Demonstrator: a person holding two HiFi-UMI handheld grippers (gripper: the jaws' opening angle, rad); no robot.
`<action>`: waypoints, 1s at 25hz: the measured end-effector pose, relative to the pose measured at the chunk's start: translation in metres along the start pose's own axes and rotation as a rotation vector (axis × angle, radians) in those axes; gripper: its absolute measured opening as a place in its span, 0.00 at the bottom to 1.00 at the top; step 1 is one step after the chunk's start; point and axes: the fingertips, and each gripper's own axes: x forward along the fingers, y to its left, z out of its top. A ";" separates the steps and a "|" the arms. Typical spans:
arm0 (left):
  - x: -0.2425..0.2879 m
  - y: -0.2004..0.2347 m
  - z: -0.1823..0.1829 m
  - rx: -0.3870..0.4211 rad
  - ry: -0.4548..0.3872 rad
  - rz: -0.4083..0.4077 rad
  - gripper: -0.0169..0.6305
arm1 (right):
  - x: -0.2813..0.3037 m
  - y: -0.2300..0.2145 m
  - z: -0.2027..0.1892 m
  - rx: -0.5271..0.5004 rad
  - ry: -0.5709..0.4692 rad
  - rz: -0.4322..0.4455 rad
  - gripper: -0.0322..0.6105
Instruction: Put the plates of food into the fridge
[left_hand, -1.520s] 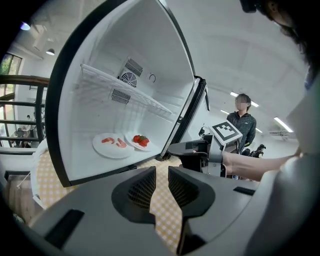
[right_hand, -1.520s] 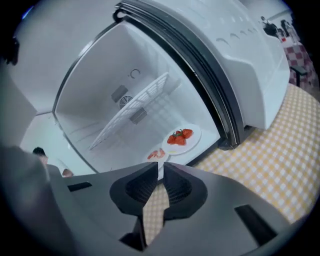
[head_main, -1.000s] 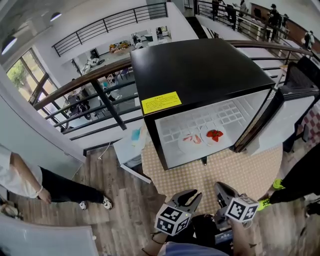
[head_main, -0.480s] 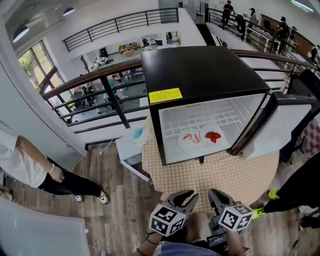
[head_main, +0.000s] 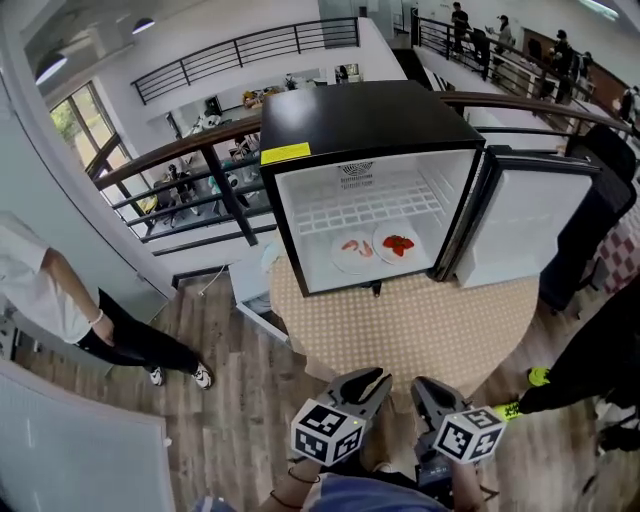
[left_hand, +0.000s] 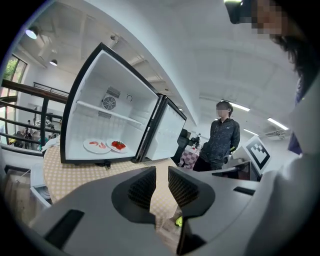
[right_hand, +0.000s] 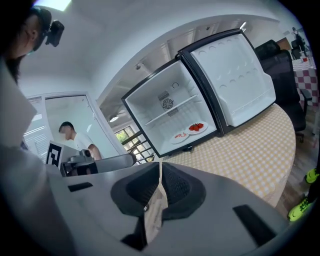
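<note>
A black mini fridge (head_main: 360, 115) stands on a checked table (head_main: 400, 330) with its door (head_main: 520, 225) swung open to the right. On its floor lie two white plates side by side: one with pink food (head_main: 353, 250) on the left, one with red food (head_main: 398, 244) on the right. Both plates also show in the left gripper view (left_hand: 97, 145) (left_hand: 118, 145) and the right gripper view (right_hand: 179, 136) (right_hand: 197, 127). My left gripper (head_main: 362, 385) (left_hand: 161, 181) is well short of the table, open by a narrow gap and empty. My right gripper (head_main: 430, 392) (right_hand: 160, 175) hangs beside it, shut on nothing.
A person in a white shirt (head_main: 40, 290) stands at the left on the wooden floor. Another in dark trousers and bright shoes (head_main: 590, 360) stands at the right, near a black chair (head_main: 600, 180). A railing (head_main: 190, 150) runs behind the fridge.
In the head view the fridge now sits further off and more face-on. Both grippers have shifted a little left at the bottom of the frame. The plates have not moved.
</note>
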 end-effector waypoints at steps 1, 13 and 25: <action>-0.003 -0.011 -0.005 0.003 0.001 0.002 0.16 | -0.011 0.000 -0.005 -0.006 0.000 0.004 0.10; -0.073 -0.084 -0.067 0.017 0.000 0.092 0.16 | -0.095 0.029 -0.074 -0.028 0.026 0.078 0.10; -0.113 -0.117 -0.106 0.021 0.010 0.124 0.16 | -0.132 0.060 -0.110 -0.077 0.039 0.099 0.10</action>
